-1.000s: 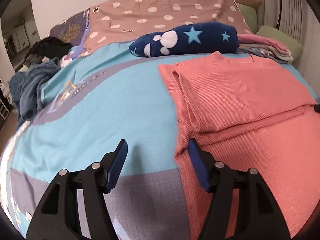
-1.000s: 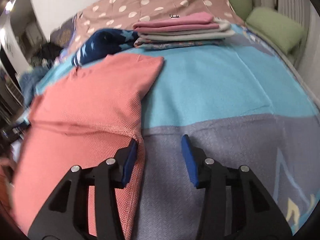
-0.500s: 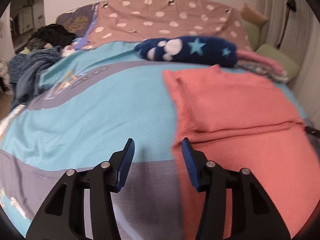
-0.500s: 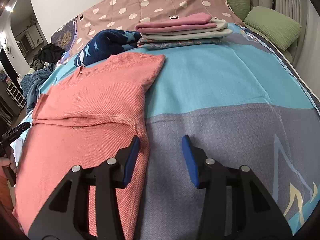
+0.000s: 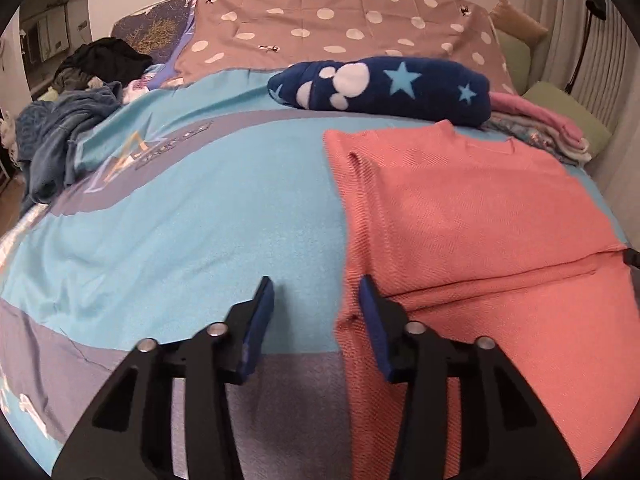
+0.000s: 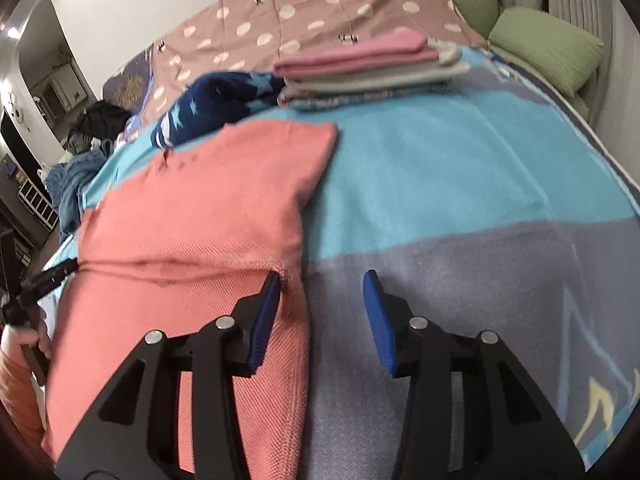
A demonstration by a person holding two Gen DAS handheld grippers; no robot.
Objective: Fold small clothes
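A coral knit sweater lies flat on the bed with its sleeves folded in across the body. My left gripper sits low at the sweater's left edge, level with the sleeve fold. Its jaws are closing, and the sweater's edge lies between them close to the right finger, with no pad pressing on it. In the right wrist view the sweater fills the left half. My right gripper straddles its right edge at the same fold, jaws apart, the left finger over the cloth.
The bedspread is turquoise and grey. At the back lie a navy star-patterned roll, a stack of folded clothes with pink on top, and green cushions. Loose dark clothes are heaped at the left edge. A hand holds the left gripper.
The left gripper's jaws have narrowed around the sweater's left edge, and its view has levelled by a slight roll. The right gripper has kept its place and its gap.
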